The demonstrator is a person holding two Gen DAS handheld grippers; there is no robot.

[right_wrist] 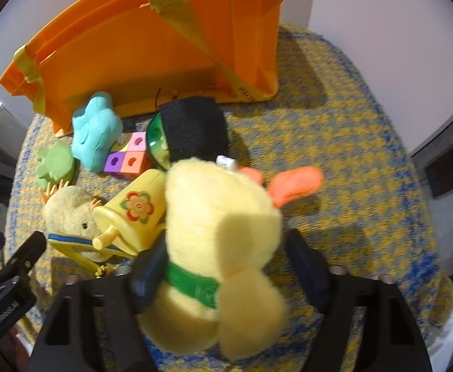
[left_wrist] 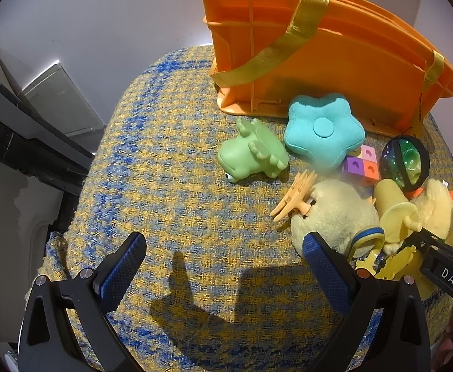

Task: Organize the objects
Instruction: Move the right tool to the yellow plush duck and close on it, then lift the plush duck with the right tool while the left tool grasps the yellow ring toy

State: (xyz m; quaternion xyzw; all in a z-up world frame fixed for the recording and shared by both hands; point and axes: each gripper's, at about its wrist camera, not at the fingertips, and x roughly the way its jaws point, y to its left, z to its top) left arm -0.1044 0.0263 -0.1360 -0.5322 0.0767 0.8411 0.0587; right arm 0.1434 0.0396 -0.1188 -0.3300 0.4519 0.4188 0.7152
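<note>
Woven yellow-and-blue cloth covers a round table whose curved edge falls away on the left and near sides. At the left, the left gripper hangs over bare cloth, its 2 blue-padded fingers spread wide and holding nothing. To its right lies a cluster of toys: a green rubber frog on its side, a peach hair claw, a teal star cushion, a block of 4 coloured cubes, a tan plush, a yellow toy watering can and a green ball with a black band. Behind them, at the far side, an orange plastic basket with yellow straps stands tipped, its ribbed wall towards the toys. At the right, the right gripper has its jaws around a yellow plush duck at its green collar; the duck's orange feet point away. Whether the right-hand pad presses the plush cannot be told.

The duck looks light, soft and squashy, so a grip at the narrow collar seems sound. Open cloth lies to the right of the duck; the watering can touches its left flank and may be dragged along.
</note>
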